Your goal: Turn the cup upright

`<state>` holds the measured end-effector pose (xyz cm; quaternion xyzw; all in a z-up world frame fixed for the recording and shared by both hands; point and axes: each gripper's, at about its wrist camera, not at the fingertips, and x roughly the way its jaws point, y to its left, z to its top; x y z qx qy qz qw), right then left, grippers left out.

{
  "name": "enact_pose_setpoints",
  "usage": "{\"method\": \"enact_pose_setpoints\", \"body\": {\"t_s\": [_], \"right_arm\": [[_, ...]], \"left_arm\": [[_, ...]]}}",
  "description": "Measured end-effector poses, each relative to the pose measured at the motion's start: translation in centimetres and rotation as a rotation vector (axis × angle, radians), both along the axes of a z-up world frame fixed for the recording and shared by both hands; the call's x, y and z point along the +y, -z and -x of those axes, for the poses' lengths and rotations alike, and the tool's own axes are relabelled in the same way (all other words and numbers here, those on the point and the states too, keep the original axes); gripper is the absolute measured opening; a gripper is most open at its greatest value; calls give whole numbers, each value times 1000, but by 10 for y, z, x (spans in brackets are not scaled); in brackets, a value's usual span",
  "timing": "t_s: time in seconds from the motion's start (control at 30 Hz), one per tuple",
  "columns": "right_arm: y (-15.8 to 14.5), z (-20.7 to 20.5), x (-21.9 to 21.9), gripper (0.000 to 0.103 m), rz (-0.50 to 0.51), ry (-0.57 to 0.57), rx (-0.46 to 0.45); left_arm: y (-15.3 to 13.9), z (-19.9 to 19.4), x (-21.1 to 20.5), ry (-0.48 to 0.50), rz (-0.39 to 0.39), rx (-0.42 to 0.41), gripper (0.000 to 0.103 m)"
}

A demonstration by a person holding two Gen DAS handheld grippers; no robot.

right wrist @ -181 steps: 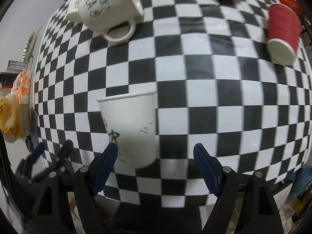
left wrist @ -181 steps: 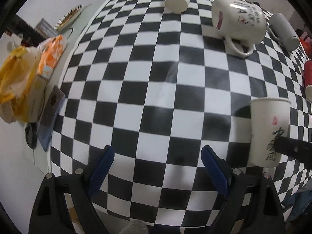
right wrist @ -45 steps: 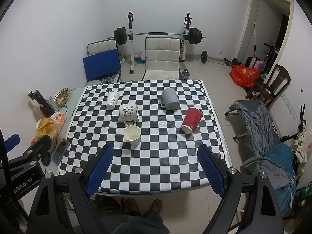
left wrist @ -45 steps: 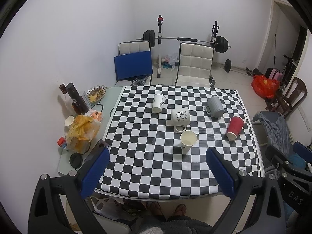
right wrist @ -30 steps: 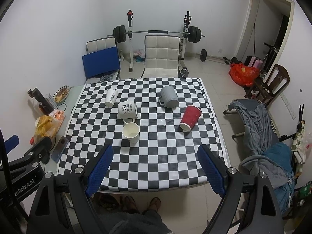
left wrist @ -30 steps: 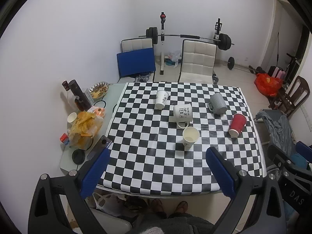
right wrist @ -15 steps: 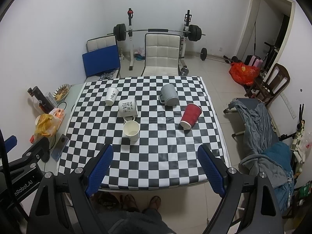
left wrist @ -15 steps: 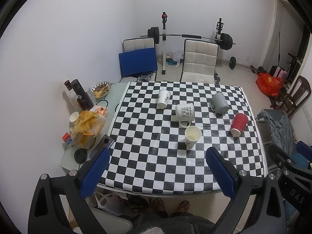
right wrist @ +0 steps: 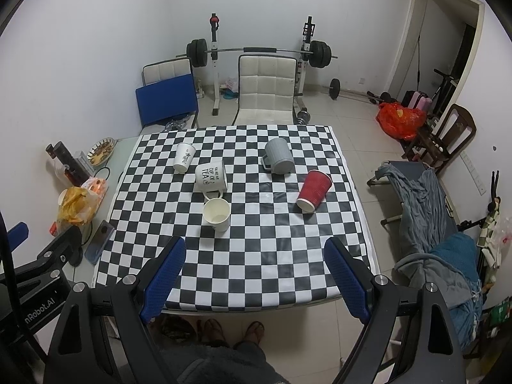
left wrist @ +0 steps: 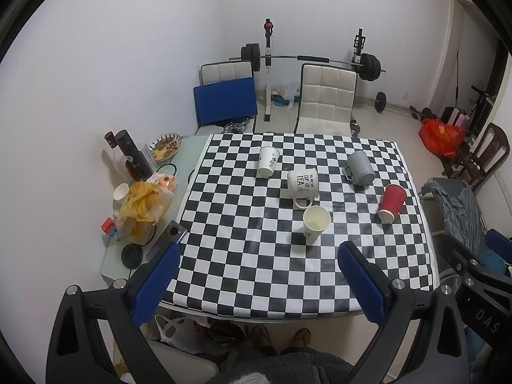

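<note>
The paper cup (left wrist: 316, 223) stood upright, mouth up, near the middle of the checkered table (left wrist: 243, 275), just in front of the tipped tea mug (left wrist: 302, 183); the flip looked done. Both grippers hung high and well back from the table, the left gripper (left wrist: 257, 276) and right gripper (right wrist: 256, 270) each spread wide and holding nothing. The sound thing here, I judged, was to keep them clear and level so nothing brushed the cup. Six seconds before, both had been low over the cloth, the right one's fingers flanking the cup; half a second before, the view was almost the same.
</note>
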<state>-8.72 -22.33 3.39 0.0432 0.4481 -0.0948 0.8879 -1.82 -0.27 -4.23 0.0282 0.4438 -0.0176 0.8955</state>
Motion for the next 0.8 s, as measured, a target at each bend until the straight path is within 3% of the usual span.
{"method": "enact_pose_setpoints", "body": {"t_s": [0.8], "right_arm": [[0,-1,3,90,3,-1,2]], "left_arm": [[1,2,10,4,-1,3,101]]}}
